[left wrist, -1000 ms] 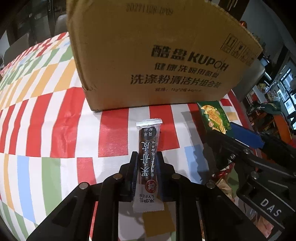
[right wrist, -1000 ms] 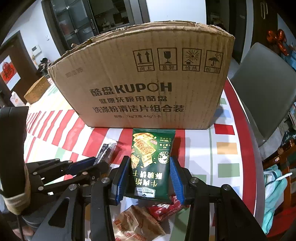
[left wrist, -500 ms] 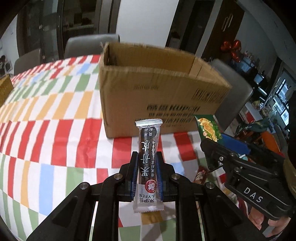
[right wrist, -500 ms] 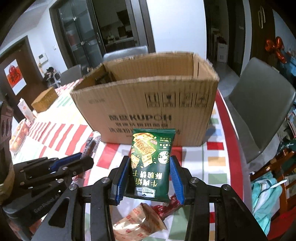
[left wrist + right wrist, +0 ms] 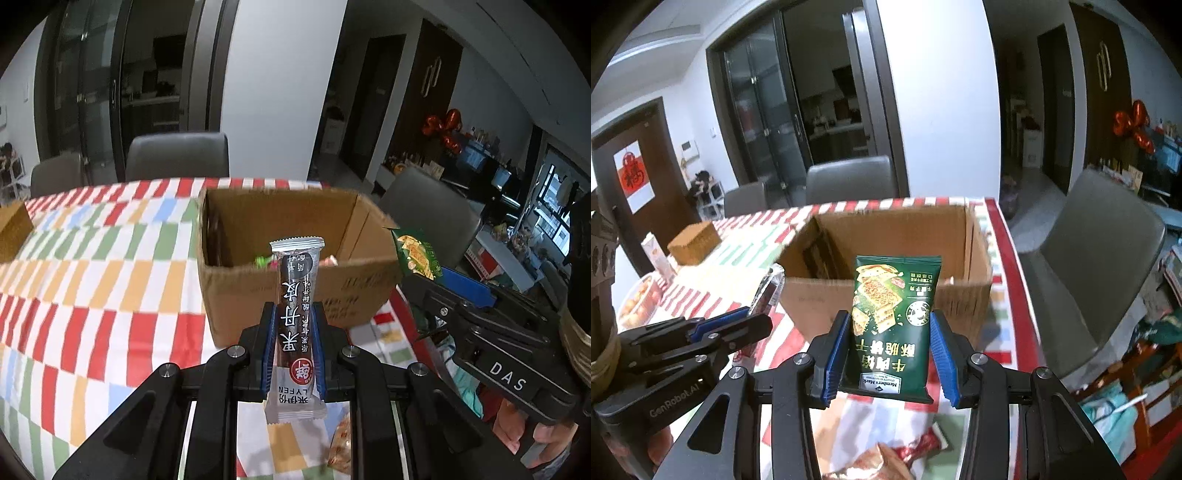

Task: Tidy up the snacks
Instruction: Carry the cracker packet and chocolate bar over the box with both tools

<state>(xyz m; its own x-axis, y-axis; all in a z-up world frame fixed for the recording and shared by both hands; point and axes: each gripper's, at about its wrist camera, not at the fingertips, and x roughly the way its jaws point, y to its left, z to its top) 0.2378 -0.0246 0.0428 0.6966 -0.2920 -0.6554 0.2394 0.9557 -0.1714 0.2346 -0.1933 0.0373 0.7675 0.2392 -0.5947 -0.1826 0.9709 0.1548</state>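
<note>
My left gripper [image 5: 735, 325] reads "CenRobot.AI", my right gripper [image 5: 458, 291] "DAS"; the snack stick [image 5: 297, 317] says "LYFEN", the green packet [image 5: 892, 325] "Member's Mark".

The left tongs [image 5: 293, 347] are black, angular plastic linkages with round silver screw heads at the joints and ribbed blue pads on the inner faces of the fingers [image 5: 266, 350]; seen from the right wrist camera, their side carries pale lettering reading "GenRobot.AI". The right tongs [image 5: 888, 354] have the same build, with black arms, silver screws and blue ribbed pads, and in the left wrist view their body shows white letters "DAS". A band of tan cord is wound around the dark handle behind each tool.
</note>
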